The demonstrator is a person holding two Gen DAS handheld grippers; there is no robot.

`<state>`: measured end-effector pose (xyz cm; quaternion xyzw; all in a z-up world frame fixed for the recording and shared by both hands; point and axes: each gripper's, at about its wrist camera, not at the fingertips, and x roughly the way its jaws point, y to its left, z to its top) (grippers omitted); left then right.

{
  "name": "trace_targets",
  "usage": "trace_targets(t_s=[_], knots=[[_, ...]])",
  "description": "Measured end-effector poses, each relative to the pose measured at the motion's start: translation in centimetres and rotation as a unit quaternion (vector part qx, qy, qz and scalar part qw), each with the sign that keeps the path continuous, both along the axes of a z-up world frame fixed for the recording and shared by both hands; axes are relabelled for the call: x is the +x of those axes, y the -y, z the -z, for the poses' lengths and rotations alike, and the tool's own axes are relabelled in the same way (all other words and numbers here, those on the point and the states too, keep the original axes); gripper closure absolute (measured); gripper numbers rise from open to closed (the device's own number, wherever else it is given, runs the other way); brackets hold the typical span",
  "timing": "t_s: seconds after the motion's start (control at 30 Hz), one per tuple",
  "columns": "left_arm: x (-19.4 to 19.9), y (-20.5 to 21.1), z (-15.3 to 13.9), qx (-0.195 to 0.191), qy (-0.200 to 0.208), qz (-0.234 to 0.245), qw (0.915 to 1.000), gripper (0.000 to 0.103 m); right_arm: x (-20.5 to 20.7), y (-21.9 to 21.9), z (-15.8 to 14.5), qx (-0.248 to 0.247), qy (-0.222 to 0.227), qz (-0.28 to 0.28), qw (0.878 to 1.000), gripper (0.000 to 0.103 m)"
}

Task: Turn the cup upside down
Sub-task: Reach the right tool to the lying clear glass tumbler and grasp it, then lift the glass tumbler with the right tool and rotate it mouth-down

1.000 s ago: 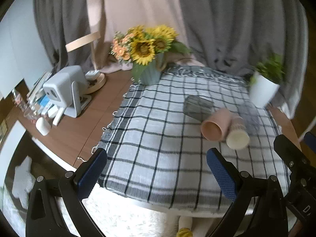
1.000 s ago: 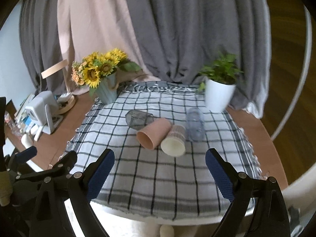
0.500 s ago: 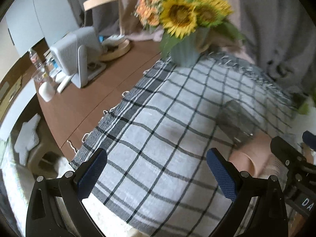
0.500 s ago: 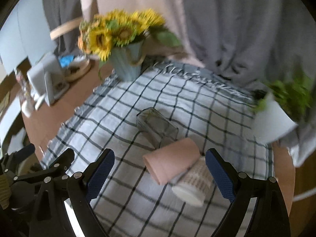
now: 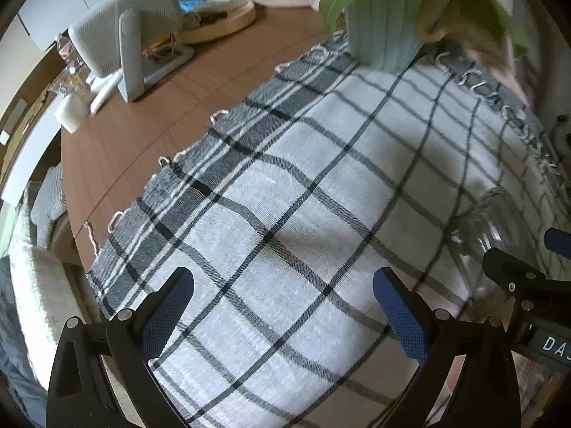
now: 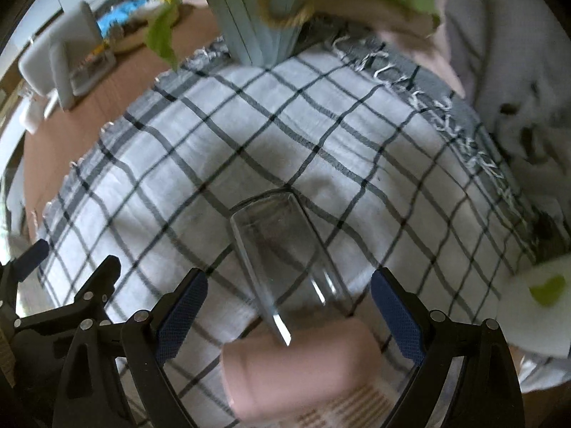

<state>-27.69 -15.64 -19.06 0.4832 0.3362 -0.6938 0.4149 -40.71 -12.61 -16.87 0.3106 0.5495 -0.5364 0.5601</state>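
A clear grey glass cup [image 6: 285, 249] lies on its side on the checked cloth [image 6: 249, 135], just ahead of my open right gripper [image 6: 289, 306]. A pink cup [image 6: 303, 363] lies on its side between the right fingers, close to the camera, with a ribbed cream cup [image 6: 357, 406] beside it. My left gripper [image 5: 285, 310] is open and empty over bare cloth [image 5: 285, 178]. In the left wrist view the glass cup [image 5: 499, 221] shows at the right, beside the right gripper's finger.
A pale blue vase of sunflowers [image 6: 249, 18] stands at the cloth's far edge, also in the left wrist view [image 5: 385, 32]. A white plant pot [image 6: 535, 306] is at the right. A white device [image 5: 121, 42] and a round tray [image 5: 221, 18] sit on the brown table [image 5: 142, 135].
Both grippers have moved forward and down toward the cloth. The cups now sit right at the right gripper's fingers; the vase looms closer. Both grippers stay open.
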Motion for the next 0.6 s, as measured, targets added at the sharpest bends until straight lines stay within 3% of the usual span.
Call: trace_targets(t_s=[0.23, 0.47, 0.6], knots=[[-1.6, 0.6, 1.8, 0.018, 0.023, 0.003, 0.9996, 0.001, -0.9, 2.2, 2.8, 0.061, 0.004, 0.003, 0.998, 0.013], [-2.2, 1.1, 2.2, 0.019, 0.036, 0.019, 0.9990, 0.002, -1.6, 2.3, 3.4, 0.097, 0.054, 0.050, 0.993, 0.032], [-2.3, 1.7, 1.8, 0.013, 0.034, 0.032, 0.9988, 0.001, -1.6, 2.1, 2.5, 0.096, 0.057, 0.075, 0.991, 0.035]])
